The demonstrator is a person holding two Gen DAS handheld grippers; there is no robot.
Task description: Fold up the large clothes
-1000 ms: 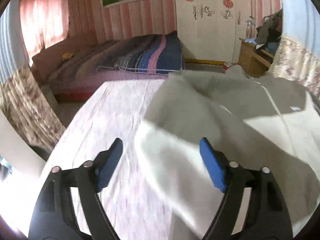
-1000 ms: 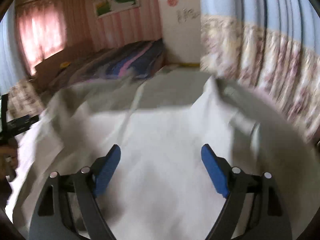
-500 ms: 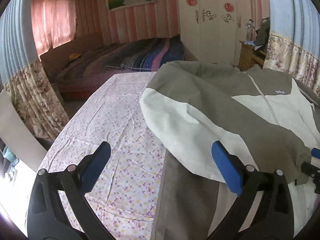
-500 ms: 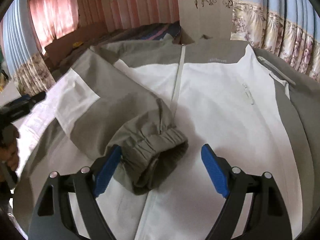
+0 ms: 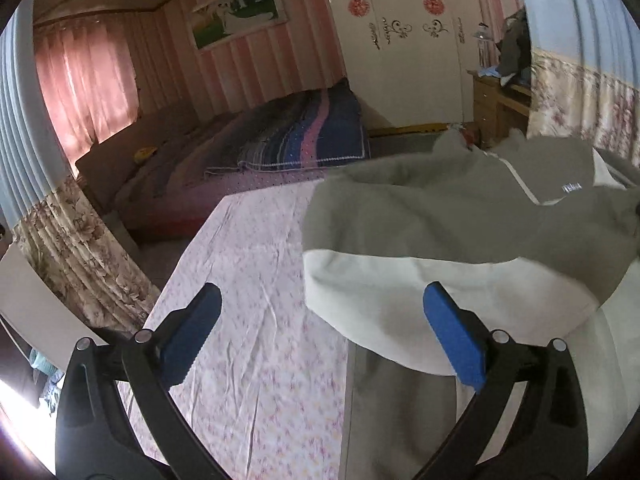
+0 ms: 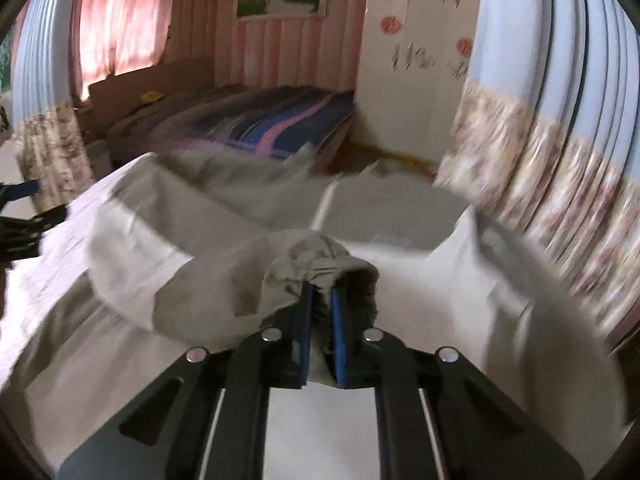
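Observation:
A large grey and white jacket [image 5: 460,216] lies on a table with a pink flowered cloth [image 5: 256,272]. Its left sleeve [image 5: 400,292] is folded across the body. My left gripper [image 5: 320,312] hangs open above the sleeve's white part and the cloth, holding nothing. In the right wrist view the jacket [image 6: 460,288] fills the middle, and my right gripper [image 6: 320,300] is shut on the grey sleeve cuff [image 6: 316,260], which bunches over the blue pads and is lifted off the jacket's white front. The left gripper [image 6: 24,216] shows at the far left edge.
A bed with a striped blanket [image 5: 296,140] stands beyond the table. A white wardrobe [image 5: 400,40] and a wooden dresser [image 5: 496,100] are at the back right. Flowered curtains [image 6: 540,184] hang close on the right, and another curtain [image 5: 72,248] on the left.
The right gripper has closed on the sleeve cuff that lay between its open fingers and lifted it. The left gripper has stayed open and drawn back a little from the sleeve.

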